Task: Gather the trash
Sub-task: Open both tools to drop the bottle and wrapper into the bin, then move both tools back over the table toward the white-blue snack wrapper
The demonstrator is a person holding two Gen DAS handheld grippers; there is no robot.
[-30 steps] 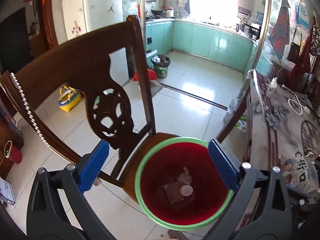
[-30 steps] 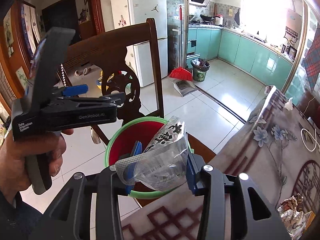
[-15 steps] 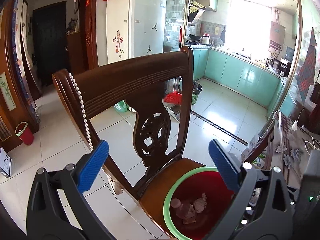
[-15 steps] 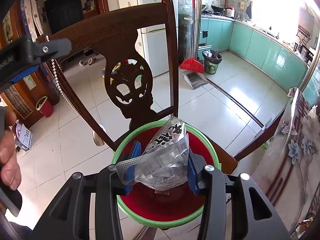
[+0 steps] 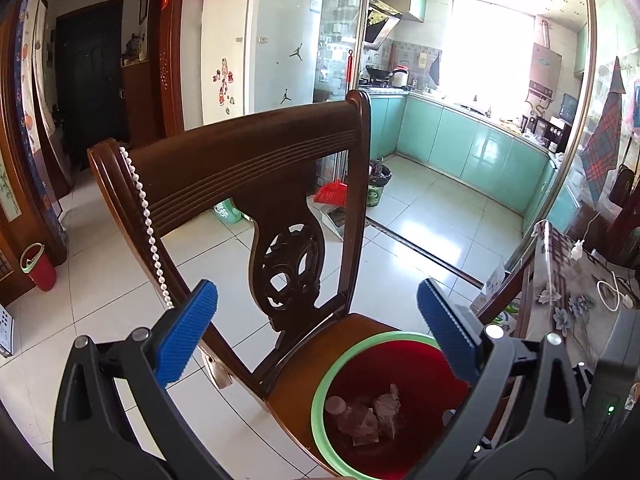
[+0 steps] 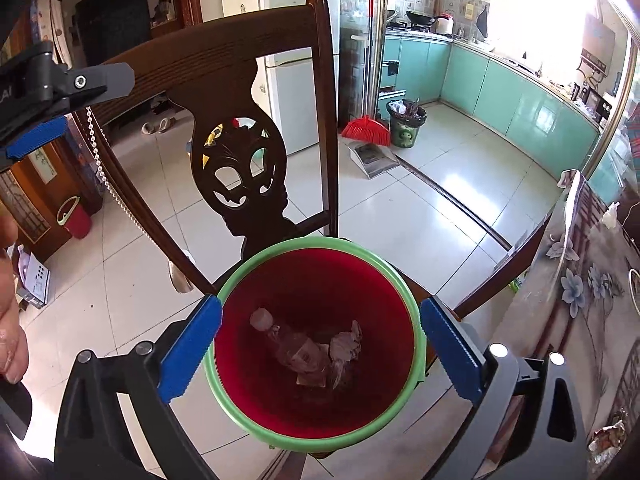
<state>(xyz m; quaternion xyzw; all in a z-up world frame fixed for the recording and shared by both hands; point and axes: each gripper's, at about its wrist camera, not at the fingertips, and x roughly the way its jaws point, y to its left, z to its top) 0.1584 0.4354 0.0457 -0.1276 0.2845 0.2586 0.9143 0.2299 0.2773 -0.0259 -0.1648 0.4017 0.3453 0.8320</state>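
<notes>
Seen first along the left gripper [image 5: 316, 334]: jaws spread wide, blue pads apart with nothing between them, hanging over a dark wooden chair [image 5: 256, 168] with a string of white beads [image 5: 148, 224] draped down one side of its back. On the chair seat, low and to the right, a red bin [image 5: 384, 408] with a green rim, partly hidden behind the right-hand finger. Inside, at the bottom, a clear plastic bottle [image 5: 348, 418] beside crumpled wrappers [image 5: 386, 404]. Farther off, a white fridge, a red broom and turquoise kitchen cabinets. At the right edge, a desk [image 5: 568, 308] under a flowered cloth.

Then along the right gripper [image 6: 320, 344]: jaws opening, already standing wide, one blue pad on either side of the bin's [image 6: 316, 280] green rim, nothing pinched between them. Straight below, the bottle [image 6: 290, 344] and the crumpled wrappers [image 6: 346, 346] lying on the red floor of the bin. Upper left, the tip of the left gripper [image 6: 64, 100]; at the left edge, part of a hand [image 6: 10, 320]. More wrappers [image 6: 606, 438] on the desk [image 6: 580, 320], lower right corner.
</notes>
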